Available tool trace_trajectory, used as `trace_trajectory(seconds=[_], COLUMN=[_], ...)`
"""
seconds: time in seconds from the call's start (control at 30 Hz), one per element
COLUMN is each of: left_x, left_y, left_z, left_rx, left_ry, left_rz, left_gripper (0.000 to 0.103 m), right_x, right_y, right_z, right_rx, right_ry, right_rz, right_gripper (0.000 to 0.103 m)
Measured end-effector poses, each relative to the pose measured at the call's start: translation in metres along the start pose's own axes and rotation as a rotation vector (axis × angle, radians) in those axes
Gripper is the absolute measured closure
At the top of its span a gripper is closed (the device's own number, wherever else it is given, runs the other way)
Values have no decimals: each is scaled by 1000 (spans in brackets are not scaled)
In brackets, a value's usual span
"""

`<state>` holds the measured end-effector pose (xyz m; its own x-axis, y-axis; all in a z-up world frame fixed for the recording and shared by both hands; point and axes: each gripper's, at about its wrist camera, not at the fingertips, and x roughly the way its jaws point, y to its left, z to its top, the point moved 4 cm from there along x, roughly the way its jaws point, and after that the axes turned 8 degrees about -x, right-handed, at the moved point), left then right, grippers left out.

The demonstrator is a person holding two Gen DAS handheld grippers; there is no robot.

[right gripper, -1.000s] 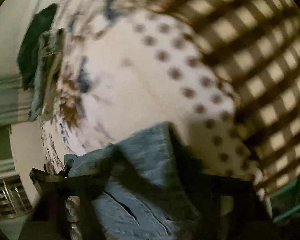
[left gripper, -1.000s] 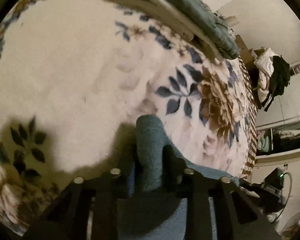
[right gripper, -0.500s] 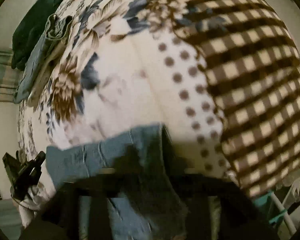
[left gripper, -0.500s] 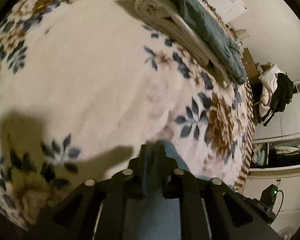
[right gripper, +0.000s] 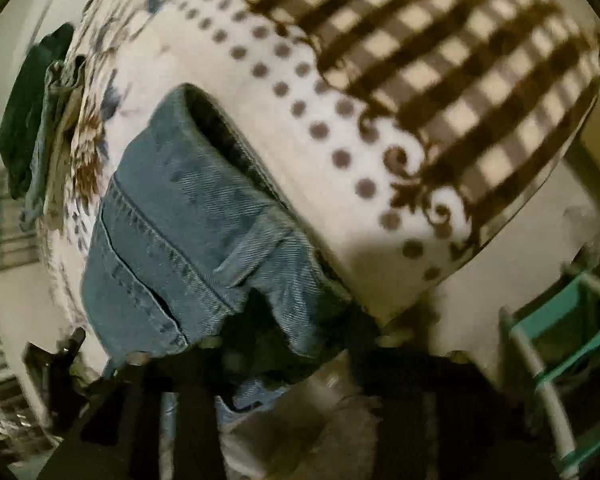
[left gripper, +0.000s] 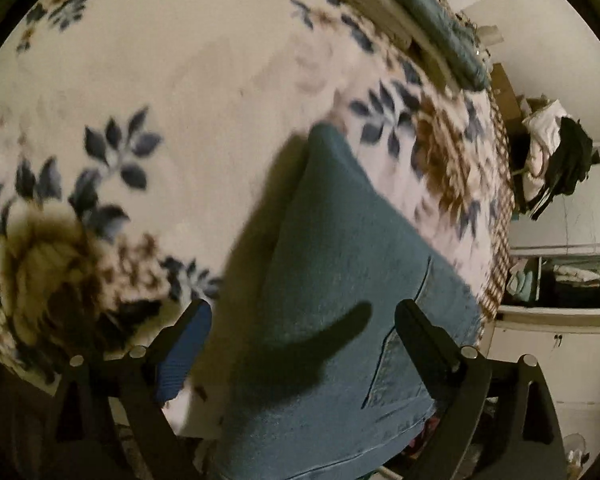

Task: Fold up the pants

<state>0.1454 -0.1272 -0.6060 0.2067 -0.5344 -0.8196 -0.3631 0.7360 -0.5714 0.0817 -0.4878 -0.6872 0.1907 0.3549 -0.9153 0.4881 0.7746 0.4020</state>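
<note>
Blue denim pants [left gripper: 340, 280] lie on a floral blanket [left gripper: 160, 80] covering a bed. In the left wrist view my left gripper [left gripper: 304, 320] is open, its fingers [left gripper: 188, 332] spread on either side of the fabric, which lies flat between them. In the right wrist view the pants' waistband [right gripper: 188, 216] with a belt loop lies on the dotted part of the blanket [right gripper: 300, 120]. My right gripper [right gripper: 292, 352] is dark and blurred at the bottom; its jaws look apart and the denim edge lies just ahead of them.
A stack of folded clothes [left gripper: 420, 28] lies at the far edge of the bed, also in the right wrist view [right gripper: 40, 120]. A checked blanket border [right gripper: 460, 60] covers the bed end. Shelves and hanging clothes [left gripper: 560, 168] stand to the right. A teal rack [right gripper: 572, 320] stands beside the bed.
Both grippers were shut on the denim and carrying it across the bed. Now both have opened and pulled back, and the pants lie spread on the blanket.
</note>
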Motion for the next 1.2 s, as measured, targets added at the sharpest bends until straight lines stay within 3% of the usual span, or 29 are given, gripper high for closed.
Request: trace_trajectory(seconds=[0.1,0.17,0.23,0.3,0.4,0.53,0.6,0.67,0.7,0.8,0.93,1.03,1.2], left_x=[4,6,8,10,11,15,17,18,18,18,18,20,25], left_y=[-2,-2,-2,-1,1,6,9,11,13,16,17,15,13], left_z=[-6,-8,-11,-13,-15,-21,-24,-25,-25,-26,-25,-24,-24], left_rx=[13,21,25,27,27,11,7,5,5,0,-4,-2,-6], left_ry=[12,17,23,32,41,66,77,84,86,92,97,98,110], left_rz=[9,15,19,20,15,12,15,25,28,35,33,25,8], left_gripper=[10,10,10,10,10,10,10,10,10,10,10,10,10], right_x=[-19,-17,-12,-14,-19,11,38,55,63,76,73,60,42], right_y=[1,-7,-9,-9,-18,-24,-15,-10,-7,1,8,13,18], right_z=[-2,-4,-7,-6,-24,-67,-84,-93,-96,-98,-98,-104,-104], right_rx=[-19,0,-3,-1,49,143,181,224,260,283,285,253,232], right_ry=[-57,-28,-7,8,18,115,158,163,153,131,78,55,18], right_rz=[-36,-34,6,49,125,250,362,424,475,518,511,508,565], right_gripper=[84,83,75,51,34,30,27,21,21,19,21,28,32])
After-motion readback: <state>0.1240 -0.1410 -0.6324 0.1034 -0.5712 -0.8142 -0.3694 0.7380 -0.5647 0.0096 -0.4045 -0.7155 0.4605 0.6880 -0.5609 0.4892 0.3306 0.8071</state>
